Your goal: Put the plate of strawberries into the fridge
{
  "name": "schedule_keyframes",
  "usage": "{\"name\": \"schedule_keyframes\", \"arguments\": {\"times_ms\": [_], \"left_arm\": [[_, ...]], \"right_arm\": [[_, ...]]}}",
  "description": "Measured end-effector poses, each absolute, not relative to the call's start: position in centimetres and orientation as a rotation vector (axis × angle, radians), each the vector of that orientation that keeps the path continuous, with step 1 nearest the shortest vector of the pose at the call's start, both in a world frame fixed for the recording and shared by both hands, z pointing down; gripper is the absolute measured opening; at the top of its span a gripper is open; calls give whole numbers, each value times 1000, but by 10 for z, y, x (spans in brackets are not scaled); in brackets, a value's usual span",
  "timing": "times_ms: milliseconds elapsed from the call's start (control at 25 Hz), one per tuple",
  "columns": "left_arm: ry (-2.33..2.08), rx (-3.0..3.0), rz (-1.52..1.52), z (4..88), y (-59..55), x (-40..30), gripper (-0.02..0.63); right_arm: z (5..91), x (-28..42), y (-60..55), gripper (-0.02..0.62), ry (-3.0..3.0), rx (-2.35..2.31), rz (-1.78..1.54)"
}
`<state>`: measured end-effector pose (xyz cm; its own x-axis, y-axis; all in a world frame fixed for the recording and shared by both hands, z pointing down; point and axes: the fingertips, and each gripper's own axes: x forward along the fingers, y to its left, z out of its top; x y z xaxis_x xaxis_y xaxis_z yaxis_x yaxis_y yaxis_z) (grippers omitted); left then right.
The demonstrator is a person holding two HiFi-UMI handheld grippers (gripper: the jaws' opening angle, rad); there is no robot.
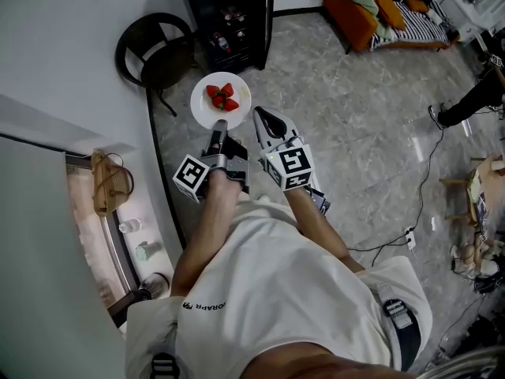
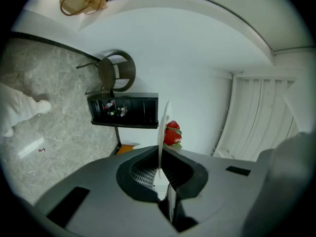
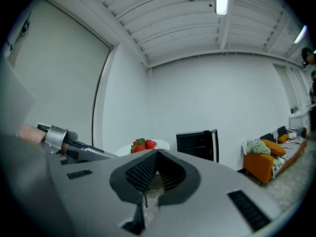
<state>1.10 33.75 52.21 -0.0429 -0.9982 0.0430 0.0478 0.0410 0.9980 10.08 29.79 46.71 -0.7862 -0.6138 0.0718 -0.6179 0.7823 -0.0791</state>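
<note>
Starting at the far left of the head view, meets a woven bag (image 1: 108,181) resting on a pale counter (image 1: 47,125). Passes next a dark round-backed chair (image 1: 154,50) standing against the white wall (image 1: 71,30), just beside a black fridge (image 1: 229,14) with bottles showing on its shelves.

Holds the white plate (image 1: 203,110) in the air over the grey stone floor (image 1: 355,117), short of the fridge and apart from it. Pinches the plate's near rim with the left gripper (image 1: 220,126), both jaws clamped tight on the thin edge. Shows the same grip in the left gripper view, with the plate (image 2: 162,120) edge-on as a narrow white line running down between the pressed jaws. Carries a small heap of red, green-capped strawberries (image 1: 222,97) at the plate's middle, all on one face of it in the left gripper view (image 2: 172,134).

Keeps the right gripper (image 1: 259,114) just beside the plate's right rim, with contact impossible to tell, jaws pressed together at the tip and gripping nothing. Looks past those closed jaws, in the right gripper view, to the strawberries (image 3: 143,144) on the left and the fridge (image 3: 197,143) beyond on the right.

Ends at the far right with an orange sofa (image 1: 359,18) bearing striped cushions, well apart from everything held.
</note>
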Motion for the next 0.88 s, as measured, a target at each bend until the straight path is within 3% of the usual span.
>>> {"name": "schedule_keyframes", "arguments": {"times_ms": [560, 880], "left_arm": [[-1207, 1123, -1250, 537, 321, 7, 12], [-1211, 1098, -1226, 544, 249, -5, 12]], "right_arm": [[481, 97, 286, 14, -2922, 1008, 155], [485, 86, 216, 14, -2904, 1007, 173]]}}
